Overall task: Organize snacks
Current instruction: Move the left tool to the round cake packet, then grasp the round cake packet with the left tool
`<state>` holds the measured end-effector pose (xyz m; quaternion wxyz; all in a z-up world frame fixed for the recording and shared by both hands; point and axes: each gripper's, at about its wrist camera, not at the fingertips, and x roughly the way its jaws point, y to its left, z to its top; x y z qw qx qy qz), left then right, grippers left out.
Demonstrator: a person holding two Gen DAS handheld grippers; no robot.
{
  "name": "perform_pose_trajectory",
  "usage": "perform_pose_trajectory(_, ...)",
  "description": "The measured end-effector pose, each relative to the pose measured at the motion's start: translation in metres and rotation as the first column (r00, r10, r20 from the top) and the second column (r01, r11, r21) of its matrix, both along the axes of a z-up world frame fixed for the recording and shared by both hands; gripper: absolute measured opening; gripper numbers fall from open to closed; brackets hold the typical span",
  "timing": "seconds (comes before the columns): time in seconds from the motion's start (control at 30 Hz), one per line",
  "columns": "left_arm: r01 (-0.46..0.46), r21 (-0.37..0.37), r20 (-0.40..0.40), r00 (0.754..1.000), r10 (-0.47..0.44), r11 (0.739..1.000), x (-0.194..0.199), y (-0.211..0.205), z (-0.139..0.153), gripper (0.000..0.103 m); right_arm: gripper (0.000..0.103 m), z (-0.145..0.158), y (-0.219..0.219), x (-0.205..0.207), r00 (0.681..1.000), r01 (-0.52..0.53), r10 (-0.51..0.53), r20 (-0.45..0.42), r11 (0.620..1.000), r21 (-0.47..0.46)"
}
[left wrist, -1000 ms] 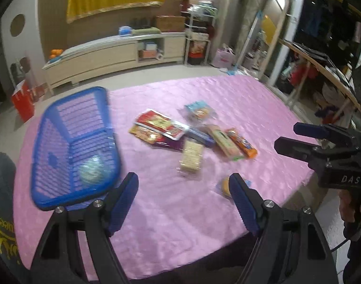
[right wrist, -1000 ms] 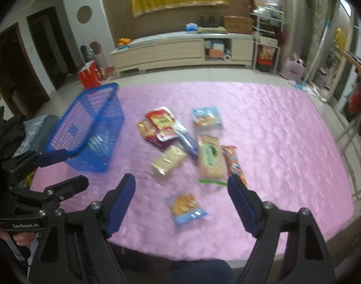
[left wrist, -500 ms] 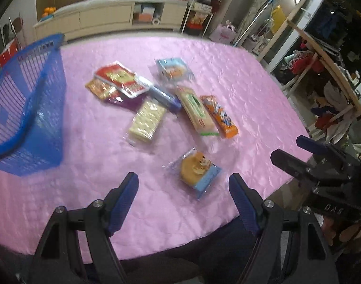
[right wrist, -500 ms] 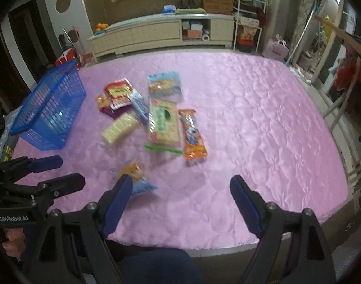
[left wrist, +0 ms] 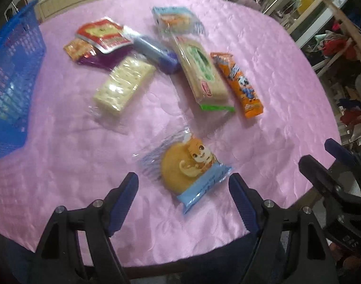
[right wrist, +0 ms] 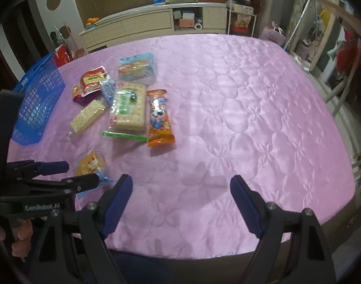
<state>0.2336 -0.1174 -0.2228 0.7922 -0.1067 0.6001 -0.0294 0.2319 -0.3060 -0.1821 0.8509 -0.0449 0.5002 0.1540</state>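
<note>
Left gripper [left wrist: 183, 189] spread apart, empty, poised over cookie pack [left wrist: 185, 169] at near edge of pink cloth [left wrist: 263, 37]; pack's long axis diagonal, blue sealed end toward near right, clear end toward far left. Right gripper [right wrist: 181, 190] also spread apart, nothing between its pads, above bare cloth right of the pack. Farther back, cracker pack [left wrist: 200, 71] and orange pack [left wrist: 237, 84] side by side, lengthwise away from near edge; basket [left wrist: 12, 71] at far left.
</note>
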Motion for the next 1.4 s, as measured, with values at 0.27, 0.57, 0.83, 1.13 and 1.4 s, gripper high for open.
perform_pose_trajectory(0.27,-0.058,-0.020,-0.023,0.998,0.057,0.998,0.019,0.000,-0.016,0.077,0.087,-0.012,-0.011,0.008,1.000,0.003,-0.002,-0.030,0.999,0.038)
perform_pose_trajectory(0.57,-0.059,-0.005,-0.001,0.998,0.059,0.998,0.031,-0.011,-0.012,0.077,0.087,-0.015,-0.014,0.008,0.999,-0.009,0.011,-0.035,0.998,0.062)
perform_pose_trajectory(0.83,-0.071,0.005,-0.043,0.997,0.071,0.997,0.044,-0.012,-0.024,0.084,0.087,-0.019,-0.015,0.010,0.999,-0.007,0.011,-0.048,0.997,0.073)
perform_pose_trajectory(1.13,0.039,0.166,-0.067,0.997,-0.028,0.985,0.052,-0.050,-0.034,0.096,0.087,-0.020,-0.016,0.006,0.998,0.005,0.000,-0.059,0.997,0.074)
perform_pose_trajectory(1.4,-0.003,0.168,-0.042,0.999,0.010,0.986,0.036,-0.025,-0.019,0.052,0.087,-0.018,-0.009,0.008,0.997,0.010,-0.005,-0.073,0.998,0.069)
